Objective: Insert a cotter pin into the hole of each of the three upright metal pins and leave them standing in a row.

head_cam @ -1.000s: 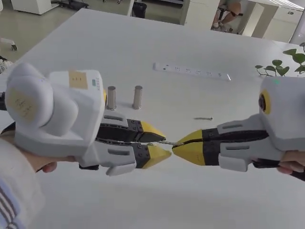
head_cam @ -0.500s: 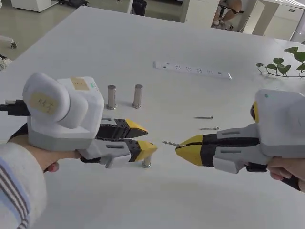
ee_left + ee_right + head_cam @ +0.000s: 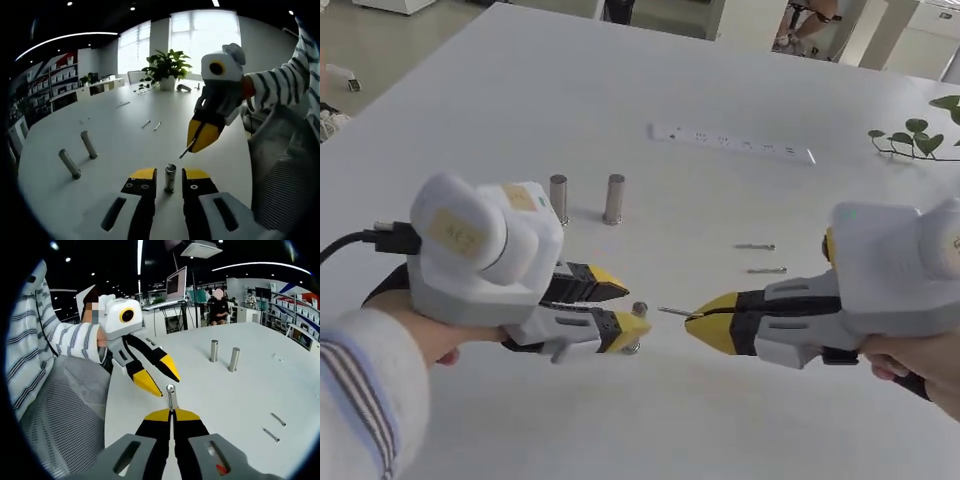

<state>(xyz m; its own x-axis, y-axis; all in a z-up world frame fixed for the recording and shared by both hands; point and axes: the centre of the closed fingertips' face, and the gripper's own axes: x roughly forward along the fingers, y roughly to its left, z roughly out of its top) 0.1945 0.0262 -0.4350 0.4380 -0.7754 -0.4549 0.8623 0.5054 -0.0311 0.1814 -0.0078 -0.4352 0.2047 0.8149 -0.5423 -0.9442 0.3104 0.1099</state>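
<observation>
Judging by the layout, the step in hand is threading the nearest pin. The left gripper (image 3: 626, 306), white-bodied with yellow-tipped jaws, is spread. The near metal pin (image 3: 171, 396), a short upright steel cylinder, stands between its tips with no clear contact on either side. The right gripper (image 3: 698, 322) is pressed together on a thin steel cotter pin (image 3: 673, 313). The pin's free end points at the cylinder's top from just beside it, apart from it.

To do this well, the left jaws should probably close low on the cylinder before any push, so that it cannot tip or turn. The cross hole is too small to make out. Its opening would need to face the wire, and the wire should go in level along the hole's axis. A light push is best, since so thin a wire looks likely to bend.

The white table (image 3: 520, 90) is bare around the work, though its edge on the person's side looks near in both gripper views, so a toppled cylinder might roll off. A second steel pin (image 3: 558, 198) and a third steel pin (image 3: 615, 198) stand side by side, well apart beyond the left gripper. A spare cotter pin (image 3: 755, 246) and a second spare cotter pin (image 3: 767, 270) lie flat beyond the right gripper. A white power strip (image 3: 730, 143) and a green plant (image 3: 920, 135) sit farther off.
</observation>
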